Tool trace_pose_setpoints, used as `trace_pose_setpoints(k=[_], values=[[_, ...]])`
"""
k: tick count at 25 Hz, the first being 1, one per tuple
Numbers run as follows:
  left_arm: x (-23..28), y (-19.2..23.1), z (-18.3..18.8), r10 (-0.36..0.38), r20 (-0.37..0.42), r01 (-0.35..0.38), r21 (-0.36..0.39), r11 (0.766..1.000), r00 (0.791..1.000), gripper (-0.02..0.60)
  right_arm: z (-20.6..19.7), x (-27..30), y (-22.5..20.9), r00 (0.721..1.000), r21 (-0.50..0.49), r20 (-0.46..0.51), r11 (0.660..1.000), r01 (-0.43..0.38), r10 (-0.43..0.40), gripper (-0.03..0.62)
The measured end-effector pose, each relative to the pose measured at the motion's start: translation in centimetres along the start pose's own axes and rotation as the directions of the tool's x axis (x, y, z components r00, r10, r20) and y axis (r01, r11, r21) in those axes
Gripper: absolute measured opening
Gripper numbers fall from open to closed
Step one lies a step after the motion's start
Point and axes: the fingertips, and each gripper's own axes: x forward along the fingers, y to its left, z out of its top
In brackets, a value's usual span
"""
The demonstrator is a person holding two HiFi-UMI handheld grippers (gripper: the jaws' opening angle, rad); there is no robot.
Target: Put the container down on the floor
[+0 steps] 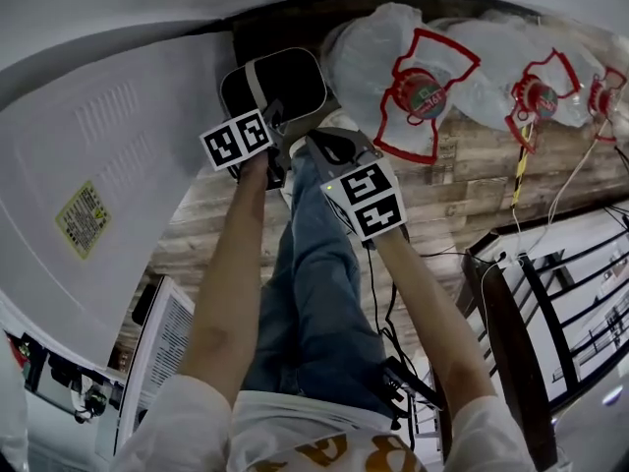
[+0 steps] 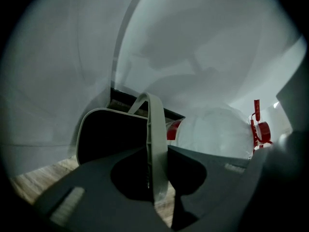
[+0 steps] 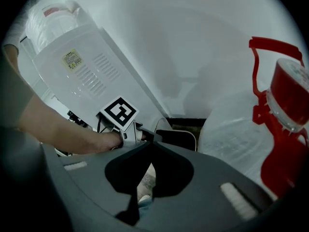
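At the upper centre of the head view, the black container (image 1: 285, 82) hangs near the plank floor (image 1: 472, 165), probably light, stiff and apt to swing, its thin pale handle (image 2: 155, 129) pinched in the left tongs (image 2: 156, 180), while the right tongs (image 3: 145, 146) are closed on nothing.

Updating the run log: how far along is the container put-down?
Done: the container is low, by the wall, over the wood floor.
In hand: the left gripper is shut on its handle, which stands upright. The right gripper is shut and empty.
Left: contact with the floor can't be confirmed from these views. After that, the handle has to be released.
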Motion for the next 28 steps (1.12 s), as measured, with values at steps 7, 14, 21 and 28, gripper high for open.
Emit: trace_pose_setpoints(k=[7, 14, 21, 28], values=[[1.1, -0.4, -0.2, -0.017, 0.003, 0.017, 0.012, 1.000, 1.000, 0.049, 0.8, 1.2, -0.5, 1.000, 0.001, 0.003, 1.000, 0.013, -0.013, 0.028], [1.2, 1.6, -0.6, 0.026, 0.009, -0.026, 0.004, 1.000, 1.000, 0.051, 0.2, 1.7, 0.2, 1.000, 0.001, -0.017, 1.000, -0.001, 0.001, 0.028], [0.4, 3.2, -2.3, 0.094, -0.025, -0.092, 0.054, 0.994, 0.995, 0.054, -0.1, 1.8, 0.6, 1.000, -0.004, -0.026, 1.000, -0.005, 0.005, 0.028], [-0.8, 5.9, -1.7, 0.215, -0.009, -0.215, -0.016, 0.977, 0.977, 0.079, -0.2, 1.7, 0.8, 0.999, -0.023, -0.039, 1.000, -0.013, 0.012, 0.028]])
